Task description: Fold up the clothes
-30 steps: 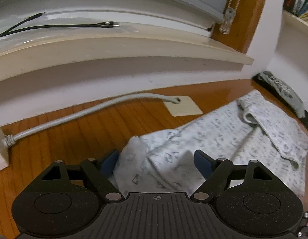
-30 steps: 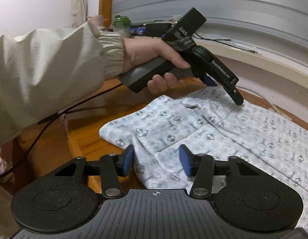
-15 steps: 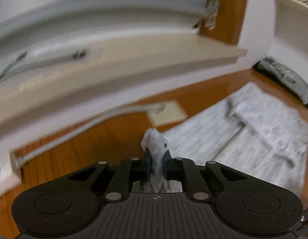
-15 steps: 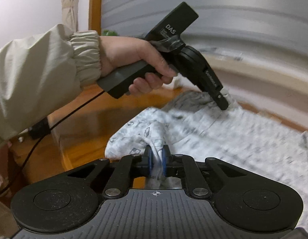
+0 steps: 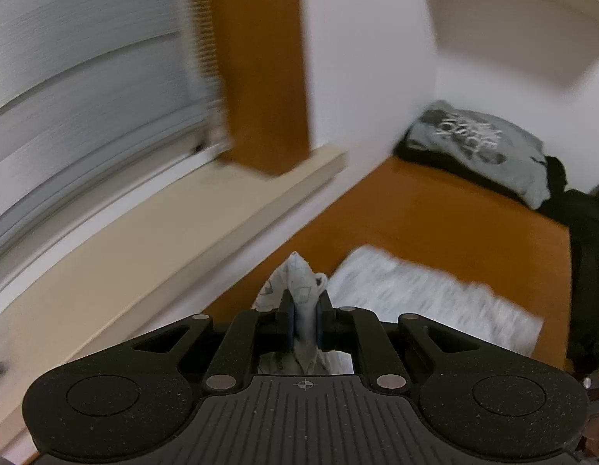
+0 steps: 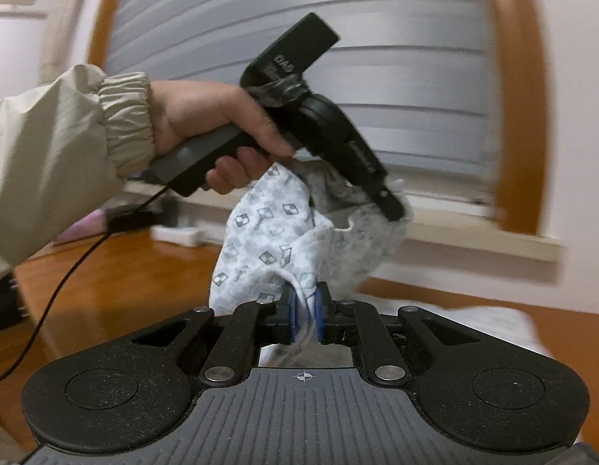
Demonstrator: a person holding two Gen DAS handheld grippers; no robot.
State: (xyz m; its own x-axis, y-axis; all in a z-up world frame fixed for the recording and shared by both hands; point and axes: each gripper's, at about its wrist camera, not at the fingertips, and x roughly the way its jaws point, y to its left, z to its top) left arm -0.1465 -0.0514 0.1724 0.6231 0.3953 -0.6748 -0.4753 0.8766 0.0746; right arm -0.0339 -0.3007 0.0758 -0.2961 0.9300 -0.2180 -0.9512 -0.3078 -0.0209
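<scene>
Both grippers, spread a second ago, now pinch the patterned garment (image 6: 268,240) and have lifted it off the wooden table (image 5: 474,224). Left gripper (image 5: 304,319) clamps a peak of cloth; right gripper (image 6: 304,319) clamps another fold. One hand (image 6: 206,116) shows at ten o'clock. Motion blur smears the blinds (image 5: 86,97); the garment's lower part hides behind the gripper bodies.

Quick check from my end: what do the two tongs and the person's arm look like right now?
Both tongs are matte black, with ribbed grey top plates, round side discs, silver pivot pins and blue pads: right tongs, left tongs. From the right wrist view, the left tongs have a grey pistol handle, white lettering and a thin black cable. The sleeve is beige with an elastic cuff.
</scene>
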